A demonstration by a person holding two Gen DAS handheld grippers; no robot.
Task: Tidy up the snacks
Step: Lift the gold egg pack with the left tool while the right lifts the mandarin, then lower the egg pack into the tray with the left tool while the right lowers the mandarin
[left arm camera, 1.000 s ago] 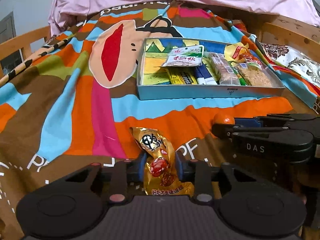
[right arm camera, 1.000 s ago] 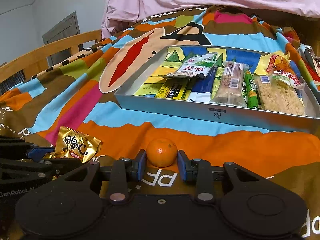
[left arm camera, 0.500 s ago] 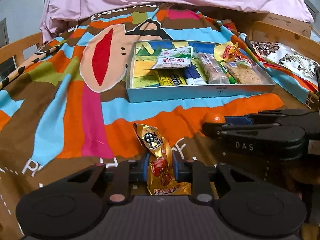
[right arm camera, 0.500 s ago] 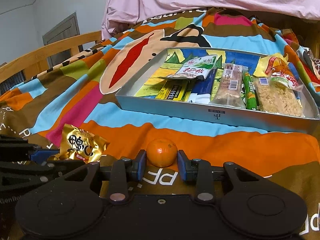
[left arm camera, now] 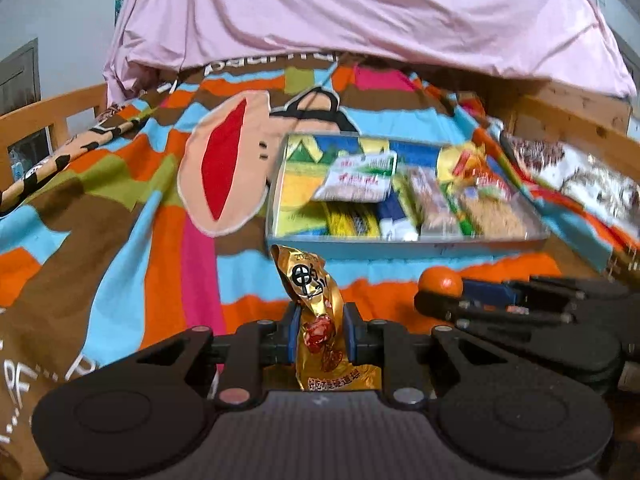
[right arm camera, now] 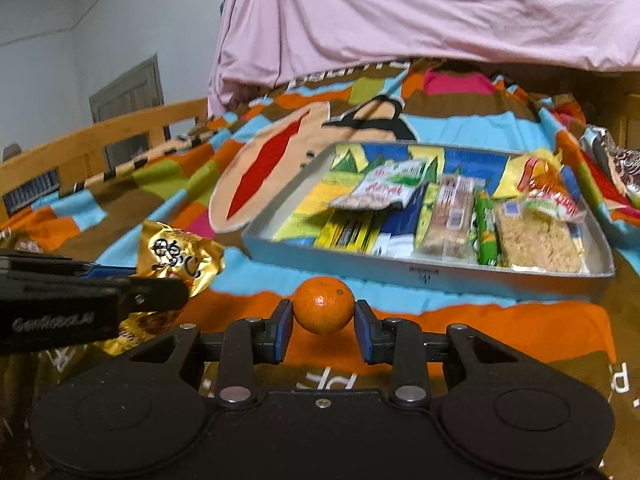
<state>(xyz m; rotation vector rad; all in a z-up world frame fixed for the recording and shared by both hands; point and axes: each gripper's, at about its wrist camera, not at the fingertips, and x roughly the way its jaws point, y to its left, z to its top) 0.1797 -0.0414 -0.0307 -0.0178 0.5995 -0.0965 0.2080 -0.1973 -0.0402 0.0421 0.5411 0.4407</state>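
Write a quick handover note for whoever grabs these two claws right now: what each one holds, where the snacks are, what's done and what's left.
Left claw: shut on the gold snack packet, its jaws having just closed; the packet hangs clear of the blanket.
Right claw: shut on the small orange, also held above the blanket.
Tray: ahead of both claws on the blanket, already holding a row of packets and bars toward its right side; its left part shows bare bottom.
Done: both loose items gripped and lifted.
Left: carry the packet and the orange over the tray's near wall, set them in, probably in the bare left part, and release.
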